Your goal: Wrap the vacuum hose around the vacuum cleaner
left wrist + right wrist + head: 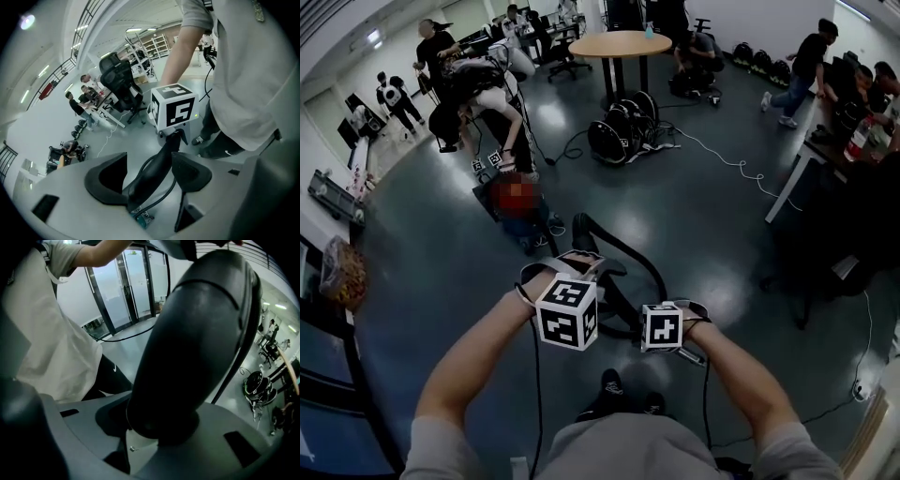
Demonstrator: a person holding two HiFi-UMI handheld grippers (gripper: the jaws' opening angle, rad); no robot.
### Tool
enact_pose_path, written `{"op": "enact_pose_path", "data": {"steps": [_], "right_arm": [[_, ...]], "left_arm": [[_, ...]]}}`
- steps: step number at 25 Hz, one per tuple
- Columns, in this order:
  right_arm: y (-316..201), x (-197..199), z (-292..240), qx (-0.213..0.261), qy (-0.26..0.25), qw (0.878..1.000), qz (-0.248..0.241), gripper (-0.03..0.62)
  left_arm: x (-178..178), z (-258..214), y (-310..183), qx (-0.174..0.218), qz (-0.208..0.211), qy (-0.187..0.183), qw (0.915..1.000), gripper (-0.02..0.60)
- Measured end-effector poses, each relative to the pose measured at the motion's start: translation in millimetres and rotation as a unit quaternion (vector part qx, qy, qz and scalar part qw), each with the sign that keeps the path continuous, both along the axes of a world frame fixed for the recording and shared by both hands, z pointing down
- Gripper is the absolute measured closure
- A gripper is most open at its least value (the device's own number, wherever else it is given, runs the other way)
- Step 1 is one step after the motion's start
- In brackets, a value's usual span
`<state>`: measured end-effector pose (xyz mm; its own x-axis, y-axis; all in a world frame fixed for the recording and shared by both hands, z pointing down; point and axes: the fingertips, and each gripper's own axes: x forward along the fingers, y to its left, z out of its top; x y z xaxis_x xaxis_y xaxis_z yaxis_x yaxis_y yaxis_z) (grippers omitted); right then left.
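**Sam:** What could be going wrong here?

**Mia:** The vacuum hose (197, 333) is hanging in the air, just above the person's shoes (614, 389). Only one side is squeezing it. I am thinking the loose side could be slipping out and dropping the hose onto the floor (694, 216).

**Sam:** Which side is loose?

**Mia:** The left gripper (150, 179). Its jaws are standing wide apart. The hose is running through the gap and maybe leaning on one jaw, but nothing is pinching it.

**Sam:** And the other one?

**Mia:** The right gripper (164, 427) is pinching the thick dark end of the hose. Its jaws are pressing on both sides of it.

**Sam:** Anything else to worry about?

**Mia:** A loop of the hose is sticking out past the grippers. It could be twisting while the person is winding it.

**Sam:** Where is the vacuum cleaner?

**Mia:** I am not finding it for sure near the hose. Far beyond the hose, a round desk (619, 42) is standing with black coils (623, 131) under it.
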<state>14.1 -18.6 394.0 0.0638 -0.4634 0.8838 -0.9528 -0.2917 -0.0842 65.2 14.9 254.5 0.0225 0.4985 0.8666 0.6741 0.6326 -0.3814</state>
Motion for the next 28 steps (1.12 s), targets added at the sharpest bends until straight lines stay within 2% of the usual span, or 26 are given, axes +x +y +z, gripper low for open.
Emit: {"op": "enact_pose_path", "data": {"steps": [4, 11, 16, 20, 24, 26, 28], "right_arm": [[-6.0, 21.3, 2.8, -0.033, 0.007, 0.999, -0.023, 0.465], [-14.7, 51.1, 5.1, -0.066, -0.014, 0.997, -0.040, 0.467], [-14.5, 71.8, 8.7, -0.114, -0.019, 0.991, -0.065, 0.470], [-12.3, 77.9, 15.6, -0.143, -0.044, 0.984, -0.092, 0.470], [-7.2, 76.1, 18.0, -0.141, -0.089, 0.980, -0.105, 0.470], [0.6, 73.5, 21.7, -0.141, -0.112, 0.978, -0.108, 0.470], [9.7, 76.4, 23.6, -0.145, -0.122, 0.975, -0.118, 0.470]], "left_arm": [[15.0, 27.0, -19.5, 0.048, 0.024, -0.018, 0.9984, 0.295], [51.3, 44.3, -54.4, 0.074, 0.033, -0.036, 0.9961, 0.291], [70.2, 52.1, -73.8, 0.083, 0.022, -0.065, 0.9942, 0.293], [80.9, 62.4, -79.9, 0.081, 0.009, -0.087, 0.9928, 0.293], [95.6, 73.6, -75.6, 0.079, 0.008, -0.079, 0.9937, 0.299], [101.8, 78.1, -68.7, 0.081, 0.008, -0.076, 0.9938, 0.358], [107.2, 84.1, -60.9, 0.093, 0.009, -0.072, 0.9930, 0.368]]}}
